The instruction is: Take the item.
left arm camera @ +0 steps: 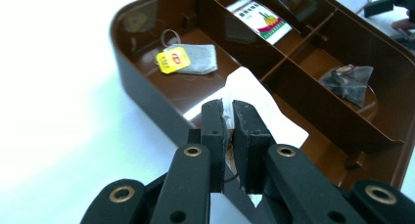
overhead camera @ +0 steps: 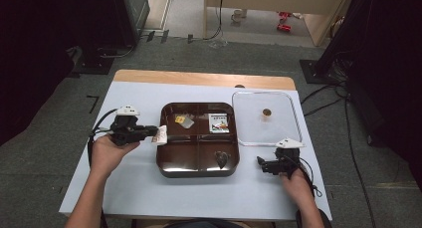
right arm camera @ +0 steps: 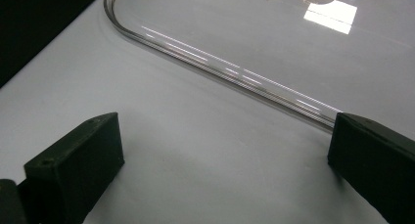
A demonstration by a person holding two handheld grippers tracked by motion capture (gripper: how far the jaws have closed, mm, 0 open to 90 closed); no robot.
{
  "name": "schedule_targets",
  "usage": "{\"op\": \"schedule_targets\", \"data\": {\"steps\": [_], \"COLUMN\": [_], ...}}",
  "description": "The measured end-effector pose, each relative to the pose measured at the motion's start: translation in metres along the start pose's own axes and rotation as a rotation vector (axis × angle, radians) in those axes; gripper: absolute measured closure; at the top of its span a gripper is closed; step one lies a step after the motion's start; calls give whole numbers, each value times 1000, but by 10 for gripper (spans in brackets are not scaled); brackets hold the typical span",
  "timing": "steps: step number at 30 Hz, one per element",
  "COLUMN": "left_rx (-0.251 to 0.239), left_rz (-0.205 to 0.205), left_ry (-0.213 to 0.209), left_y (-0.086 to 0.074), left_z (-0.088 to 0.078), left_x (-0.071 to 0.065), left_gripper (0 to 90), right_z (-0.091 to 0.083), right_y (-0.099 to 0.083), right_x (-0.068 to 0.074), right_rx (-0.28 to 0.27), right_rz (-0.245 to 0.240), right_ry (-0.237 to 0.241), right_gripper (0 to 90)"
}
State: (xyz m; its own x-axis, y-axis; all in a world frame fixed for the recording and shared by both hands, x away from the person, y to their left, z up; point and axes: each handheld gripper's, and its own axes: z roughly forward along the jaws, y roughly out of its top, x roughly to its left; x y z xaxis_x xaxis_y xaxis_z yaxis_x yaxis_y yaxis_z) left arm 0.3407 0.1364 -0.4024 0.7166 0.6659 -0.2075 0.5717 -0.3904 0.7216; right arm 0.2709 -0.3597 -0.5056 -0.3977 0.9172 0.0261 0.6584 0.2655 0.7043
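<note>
My left gripper (left arm camera: 228, 117) clamped on a white packet (left arm camera: 259, 109) over the brown tray's (overhead camera: 166, 168) left rim, my left gripper view showing a yellow-tagged teabag (left arm camera: 188, 59) inside, perhaps another dark one (left arm camera: 350, 82), my right gripper (overhead camera: 263, 163) wide open beside the clear lid (right arm camera: 274, 33).

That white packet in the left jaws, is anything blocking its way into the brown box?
Nothing visible. The left gripper holds the white packet right at the rim of the box. The lid lies off to the side, and the near-left compartment looks empty.
</note>
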Motion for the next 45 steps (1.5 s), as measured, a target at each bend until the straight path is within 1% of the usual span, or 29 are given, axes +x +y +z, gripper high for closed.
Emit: {"op": "schedule_targets", "data": {"steps": [5,7,9,10,12,13,14,15,17,18,21,24,25,26,27,28,31,32,33,34,36,45], "left_rx": [-13,-25,-26,-20,-16,-6,2,2,21,22,36,72,72,93,93,110,118,139,139,161,187,222], "left_rz": [-12,-32,-36,-43,-49,-62,-65,-65,-80,-87,-88,-109,-109,-113,-113,-114,-123,-127,-127,-128,-126,-119], "left_ry": [20,30,33,43,50,60,69,69,81,83,89,98,98,106,106,112,113,116,116,118,121,127], "left_y": [-3,-6,-7,-9,-11,-15,-16,-16,-20,-21,-23,-29,-29,-31,-31,-32,-33,-35,-35,-37,-38,-40], "left_z": [-7,-13,-14,-15,-16,-15,-15,-15,-13,-12,-10,-1,-1,3,3,5,8,11,11,15,18,26], "left_x": [6,12,14,17,20,24,26,26,32,33,36,43,43,45,45,48,49,51,51,52,52,54], "left_gripper": [846,846,846,846,846,845,845,845,845,845,844,842,842,841,841,840,840,839,839,839,837,824], "right_z": [0,0,0,0,0,0,0,0,0,0,0,0,0,0,0,0,0,0,0,0,0,0], "right_y": [0,0,0,0,0,0,0,0,0,0,0,0,0,0,0,0,0,0,0,0,0,0], "right_x": [0,0,0,0,0,0,0,0,0,0,0,0,0,0,0,0,0,0,0,0,0,0], "right_rx": [0,0,0,0,0,0,0,0,0,0,0,0,0,0,0,0,0,0,0,0,0,-1], "right_rz": [0,0,0,0,0,0,0,0,0,0,0,0,0,0,0,0,0,0,0,0,0,-2], "right_ry": [0,0,0,0,0,0,0,0,0,0,0,0,0,0,0,0,0,0,0,0,0,0], "right_gripper": [0,0,0,0,0,0,0,0,0,0,0,0,0,0,0,0,0,0,0,0,0,0]}}
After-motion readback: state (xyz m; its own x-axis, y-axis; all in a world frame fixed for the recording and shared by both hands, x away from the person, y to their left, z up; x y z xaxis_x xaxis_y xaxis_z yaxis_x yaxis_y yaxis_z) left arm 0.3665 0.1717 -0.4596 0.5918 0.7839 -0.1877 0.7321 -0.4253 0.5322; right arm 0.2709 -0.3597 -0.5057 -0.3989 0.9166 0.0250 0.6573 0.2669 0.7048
